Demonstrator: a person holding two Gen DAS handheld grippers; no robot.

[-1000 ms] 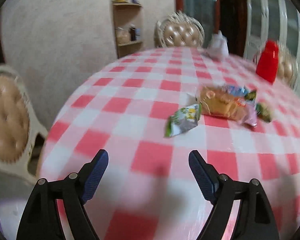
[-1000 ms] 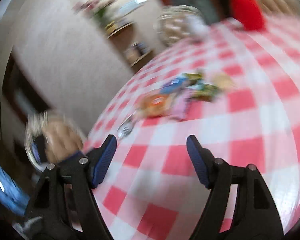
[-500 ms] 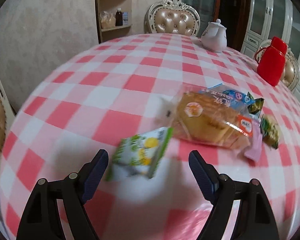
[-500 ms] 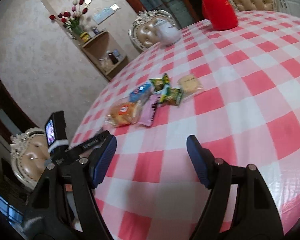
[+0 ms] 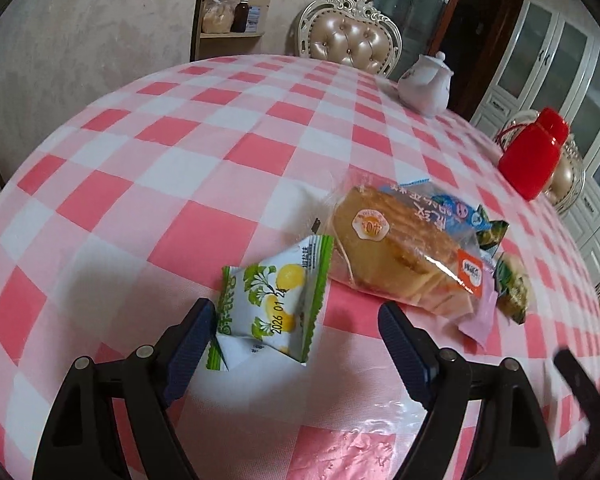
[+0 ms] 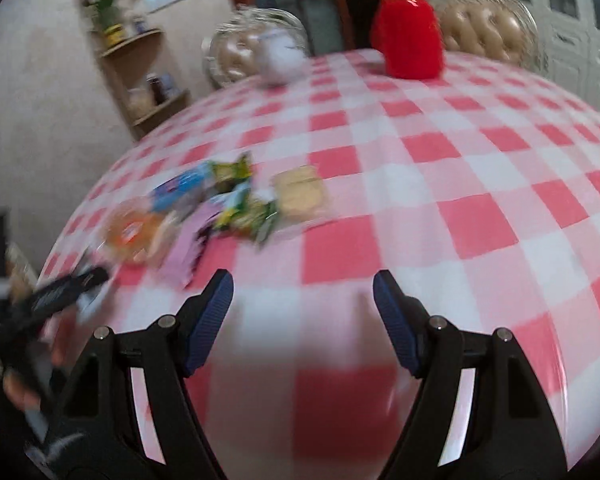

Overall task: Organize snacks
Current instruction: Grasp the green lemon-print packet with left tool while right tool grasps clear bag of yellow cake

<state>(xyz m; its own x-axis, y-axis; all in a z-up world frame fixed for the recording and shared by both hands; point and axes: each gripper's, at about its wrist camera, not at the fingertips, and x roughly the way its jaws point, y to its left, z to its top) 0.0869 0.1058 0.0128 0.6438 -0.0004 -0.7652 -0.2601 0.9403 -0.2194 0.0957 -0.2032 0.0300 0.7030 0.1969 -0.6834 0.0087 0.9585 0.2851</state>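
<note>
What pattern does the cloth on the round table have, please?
The tablecloth has pink, red and white checks, clearest in the left wrist view.

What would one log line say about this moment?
left gripper: open, green-and-white snack packet between jaws | right gripper: open, empty | snack pile: on table, untouched

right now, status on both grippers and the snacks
Both hand-held grippers open, empty. Left straddles green snack packet. Right over bare cloth. Nothing blocking.

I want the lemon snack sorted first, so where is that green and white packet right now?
In the left wrist view, the green and white packet lies on the checked tablecloth between the open left gripper fingers, just left of the wrapped cake.
</note>
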